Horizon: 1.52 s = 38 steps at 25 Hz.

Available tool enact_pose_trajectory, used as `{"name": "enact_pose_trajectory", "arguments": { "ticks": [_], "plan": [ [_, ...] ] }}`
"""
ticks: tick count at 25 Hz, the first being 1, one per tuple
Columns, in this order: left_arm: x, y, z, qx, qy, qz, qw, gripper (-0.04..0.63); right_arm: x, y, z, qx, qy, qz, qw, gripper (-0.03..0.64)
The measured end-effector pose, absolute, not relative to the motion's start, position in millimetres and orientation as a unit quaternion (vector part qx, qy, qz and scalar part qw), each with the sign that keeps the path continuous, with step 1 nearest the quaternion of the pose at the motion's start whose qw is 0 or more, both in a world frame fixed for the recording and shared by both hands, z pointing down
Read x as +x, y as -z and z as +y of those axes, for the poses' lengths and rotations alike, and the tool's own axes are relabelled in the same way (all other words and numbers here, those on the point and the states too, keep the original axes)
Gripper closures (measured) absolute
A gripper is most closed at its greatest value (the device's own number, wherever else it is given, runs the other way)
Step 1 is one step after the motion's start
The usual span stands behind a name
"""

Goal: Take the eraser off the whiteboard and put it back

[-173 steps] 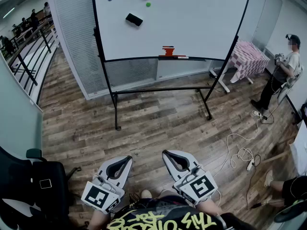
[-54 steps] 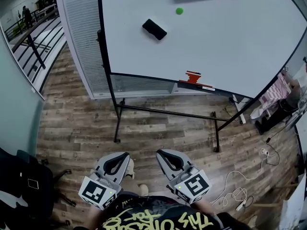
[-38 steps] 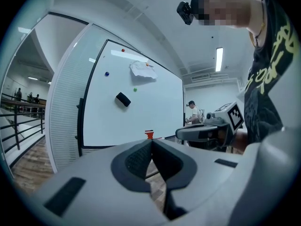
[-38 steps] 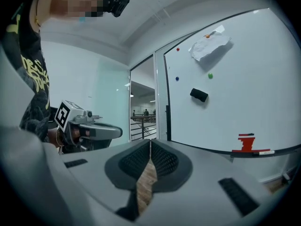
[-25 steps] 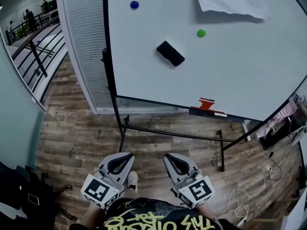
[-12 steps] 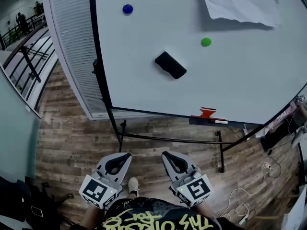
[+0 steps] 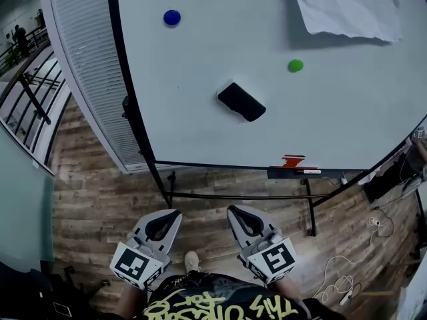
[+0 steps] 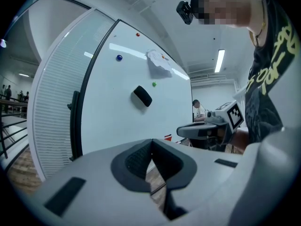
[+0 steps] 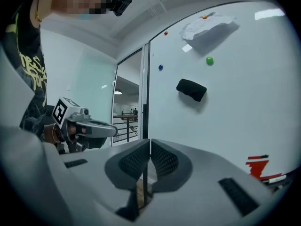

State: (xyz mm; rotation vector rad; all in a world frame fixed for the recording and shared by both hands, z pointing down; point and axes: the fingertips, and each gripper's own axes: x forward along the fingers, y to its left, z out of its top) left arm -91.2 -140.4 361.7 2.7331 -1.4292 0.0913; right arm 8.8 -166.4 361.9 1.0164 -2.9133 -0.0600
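A black eraser sticks tilted to the middle of the whiteboard; it also shows in the left gripper view and the right gripper view. Both grippers are held low and level in front of the person, well short of the board and below the eraser. My left gripper is shut, its pads meeting with nothing between them. My right gripper is shut and empty too. Each gripper sees the other beside it: the right gripper, the left gripper.
On the board are a blue magnet, a green magnet and a crumpled paper sheet. A red object sits on the marker tray. The board's stand crossbar spans the wood floor. A slatted wall stands left, cables lie right.
The person has stepped closer to the whiteboard, so the eraser looks larger and sits lower in the head view. Both grippers stay shut, side by side.
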Motion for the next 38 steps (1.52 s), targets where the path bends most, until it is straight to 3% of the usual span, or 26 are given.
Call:
{"name": "enact_pose_trajectory", "arguments": {
  "ticks": [21, 38],
  "plan": [
    [-103, -370, -188, 0.904, -0.047, -0.426, 0.005, 0.588, -3, -365, -211, 0.364, 0.009, -0.931, 0.017, 0.606],
    [-101, -363, -200, 0.906, -0.023, -0.423, 0.011, 0.588, 12, -248, -260, 0.457, 0.189, -0.869, -0.019, 0.604]
  ]
}}
